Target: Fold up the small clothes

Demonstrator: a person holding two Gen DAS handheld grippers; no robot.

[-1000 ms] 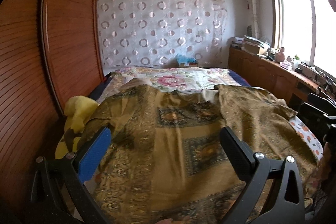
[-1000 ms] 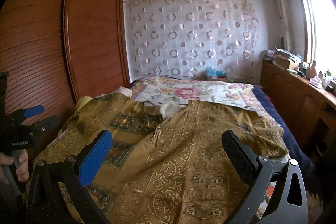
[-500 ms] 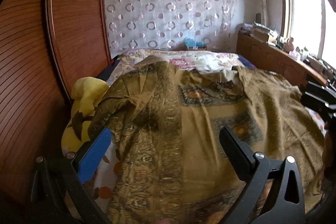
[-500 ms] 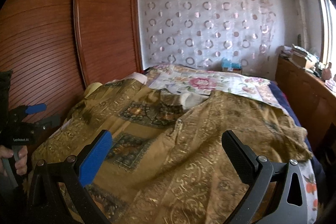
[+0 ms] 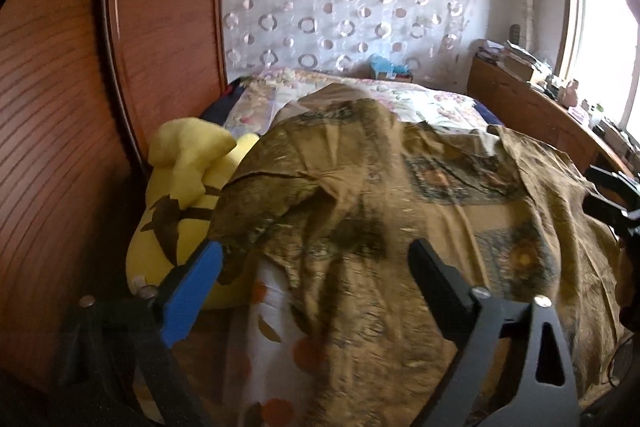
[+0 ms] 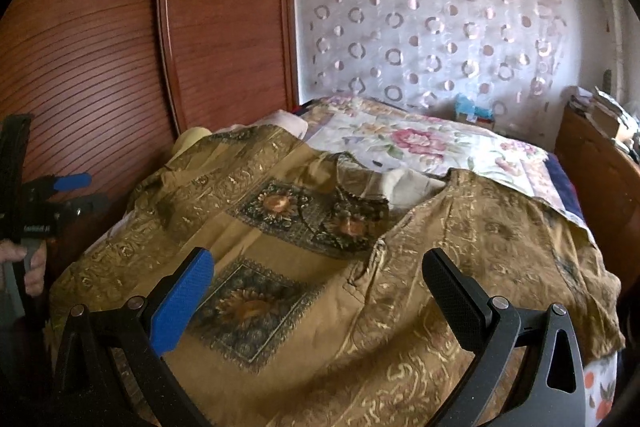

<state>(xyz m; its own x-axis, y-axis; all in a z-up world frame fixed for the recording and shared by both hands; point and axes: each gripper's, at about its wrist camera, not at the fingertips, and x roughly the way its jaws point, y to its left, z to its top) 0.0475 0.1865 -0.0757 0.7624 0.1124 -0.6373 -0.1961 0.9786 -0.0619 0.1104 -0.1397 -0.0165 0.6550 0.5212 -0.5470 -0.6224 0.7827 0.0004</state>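
a bed (image 5: 256,339) with a white sheet printed in orange fills the near ground, a reddish wooden wardrobe (image 5: 72,131) on its left, a wooden cabinet (image 5: 528,115) under a bright window on the right, and a curtain with ring patterns (image 6: 432,27) across the far wall. a golden-brown patterned shirt (image 6: 320,227) lies spread open over the bed. the left gripper (image 5: 314,273) hovers over the shirt's left sleeve, its jaws closing with cloth below but nothing pinched. the right gripper (image 6: 318,277) hangs above the shirt's middle, fingers spread wide and empty. just left of the sleeve sits a yellow plush toy (image 5: 180,195). further off lies a floral quilt (image 6: 420,143). the near hem is cut off, and the left view is blurred.
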